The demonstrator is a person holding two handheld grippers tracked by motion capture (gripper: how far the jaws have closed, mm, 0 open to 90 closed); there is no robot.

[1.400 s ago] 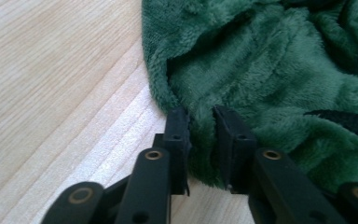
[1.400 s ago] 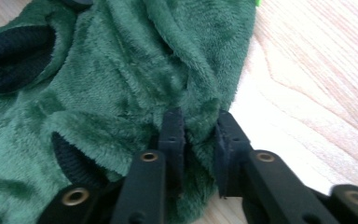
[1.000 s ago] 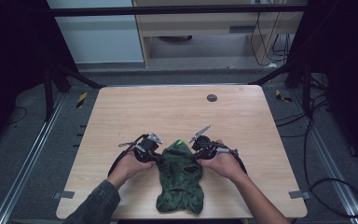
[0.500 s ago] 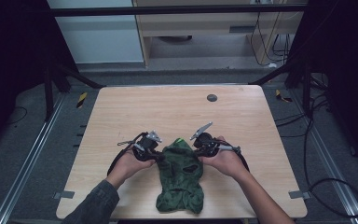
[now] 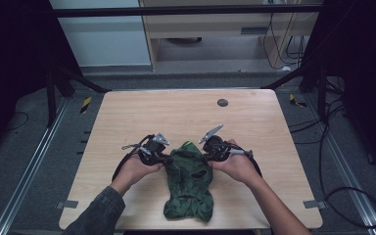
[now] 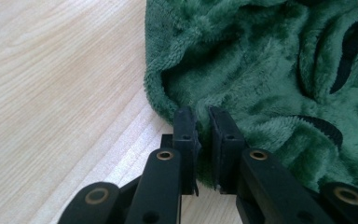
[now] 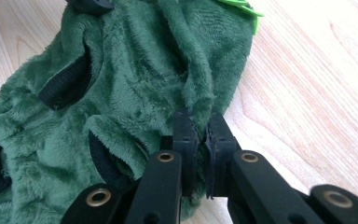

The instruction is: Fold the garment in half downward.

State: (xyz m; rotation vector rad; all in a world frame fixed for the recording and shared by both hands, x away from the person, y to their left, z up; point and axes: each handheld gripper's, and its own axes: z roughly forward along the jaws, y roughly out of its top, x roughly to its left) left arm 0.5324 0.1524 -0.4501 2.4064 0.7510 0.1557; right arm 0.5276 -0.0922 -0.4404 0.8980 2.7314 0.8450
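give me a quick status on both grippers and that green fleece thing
Left gripper shut on the fuzzy dark green fleece garment, pinching its edge. Right gripper shut on the opposite edge. Garment lies on the light wooden table. Nothing in the way.

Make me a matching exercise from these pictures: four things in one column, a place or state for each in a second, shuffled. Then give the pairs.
Things
1. left gripper
2. right gripper
3. green plush garment
4. dark round disc

Places or states
A. lies alone near the table's far edge
B. pinches the garment's left edge
C. spread on the table's near half, between the hands
D. pinches the garment's right edge

Pairs: 1-B, 2-D, 3-C, 4-A
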